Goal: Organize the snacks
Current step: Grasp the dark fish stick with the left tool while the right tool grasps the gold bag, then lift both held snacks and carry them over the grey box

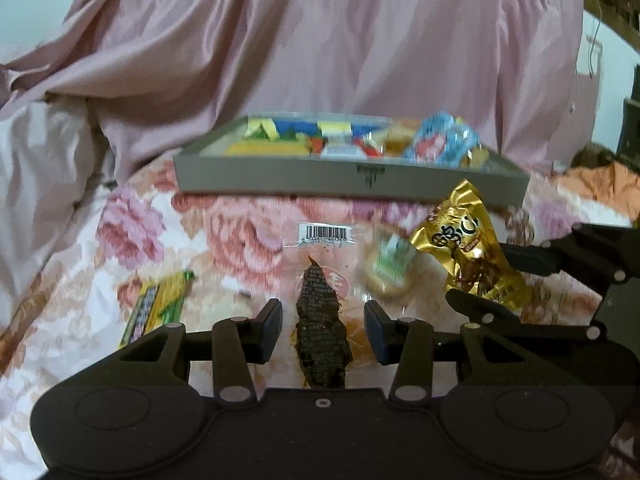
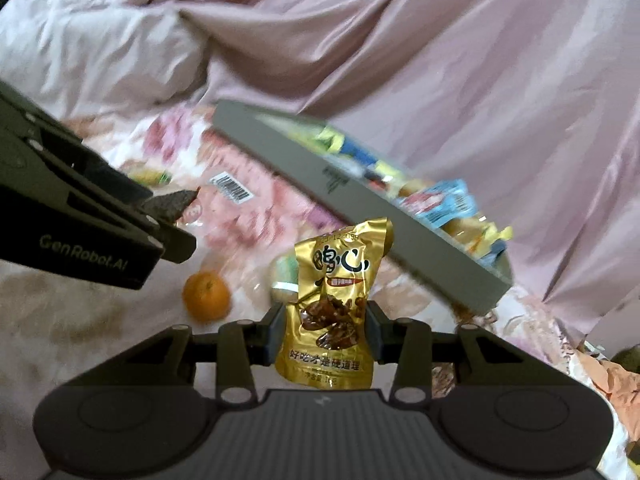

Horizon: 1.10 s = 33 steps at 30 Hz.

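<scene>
We see a strip of bare flowered bedspread [image 1: 240, 236] between the grey box [image 1: 280, 178] and our hand-held grippers. The clear packet [image 1: 324, 276], a round biscuit [image 1: 390, 276] and a green wrapper [image 1: 158, 308] crowd it. Pink bedding [image 1: 360, 40] rises close behind the box; an orange [image 2: 207, 296] lies nearer.

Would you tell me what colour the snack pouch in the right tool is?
Shiny gold pouch, clearest in the right wrist view.

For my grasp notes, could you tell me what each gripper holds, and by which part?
Right gripper: gold packet, by its side edges, low down. Left gripper: clear packet, by its near end.
</scene>
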Tool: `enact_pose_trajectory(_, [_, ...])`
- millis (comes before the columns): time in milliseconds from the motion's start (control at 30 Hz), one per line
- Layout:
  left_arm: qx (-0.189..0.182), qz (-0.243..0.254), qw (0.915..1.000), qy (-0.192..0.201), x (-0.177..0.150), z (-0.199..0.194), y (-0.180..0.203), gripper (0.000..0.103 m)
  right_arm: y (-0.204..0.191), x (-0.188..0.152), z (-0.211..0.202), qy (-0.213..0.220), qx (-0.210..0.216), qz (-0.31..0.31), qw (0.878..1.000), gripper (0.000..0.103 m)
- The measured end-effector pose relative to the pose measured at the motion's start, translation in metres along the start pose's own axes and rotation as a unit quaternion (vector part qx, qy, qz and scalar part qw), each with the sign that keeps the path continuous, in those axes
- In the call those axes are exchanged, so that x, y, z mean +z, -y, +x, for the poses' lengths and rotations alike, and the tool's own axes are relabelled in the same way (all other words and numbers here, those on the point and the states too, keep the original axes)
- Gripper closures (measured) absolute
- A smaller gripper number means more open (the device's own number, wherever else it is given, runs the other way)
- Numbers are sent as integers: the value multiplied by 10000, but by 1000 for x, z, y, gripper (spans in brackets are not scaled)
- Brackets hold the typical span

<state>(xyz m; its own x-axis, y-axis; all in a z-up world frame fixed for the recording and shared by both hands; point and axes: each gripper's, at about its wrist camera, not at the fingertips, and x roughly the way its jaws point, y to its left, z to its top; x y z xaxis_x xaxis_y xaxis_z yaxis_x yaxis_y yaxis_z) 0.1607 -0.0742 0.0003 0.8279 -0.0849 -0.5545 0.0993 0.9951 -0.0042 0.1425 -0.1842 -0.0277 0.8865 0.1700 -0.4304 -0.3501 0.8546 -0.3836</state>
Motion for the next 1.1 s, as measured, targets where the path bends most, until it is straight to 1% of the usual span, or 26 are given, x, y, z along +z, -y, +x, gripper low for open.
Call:
enact_pose_trajectory(100, [12,-13,9998,192,13,0,3,56,11,4,-3,280,-167,235,9992,58])
enact_pose_trajectory(233, [39,-108,9988,472,35,3,6,56,26,8,-6,678,-442,576,9951,58])
enact_pose_trajectory(433, [46,-175,9960,871,70,11,13,56,54,16,-9,1326,-925,1065,9811,57])
enact_pose_trajectory(600, [63,-348,9926,1165,102,25,18,56,75,23,2,1631,-1261,1369,9689,57])
enact_pose_trajectory(833, [65,-713,9877,1393,135,54,29,56,97,31,33,1644,-1628,1618,9593,57])
enact_pose_trajectory(1000, [82,-755,9871,1409,143,76,42,56,107,27,46,1562,-1750,1815,9550,57])
enact_pose_trajectory(1100, [103,-773,9875,1372,145,89,46,56,111,24,52,1413,-1775,1909,9550,57])
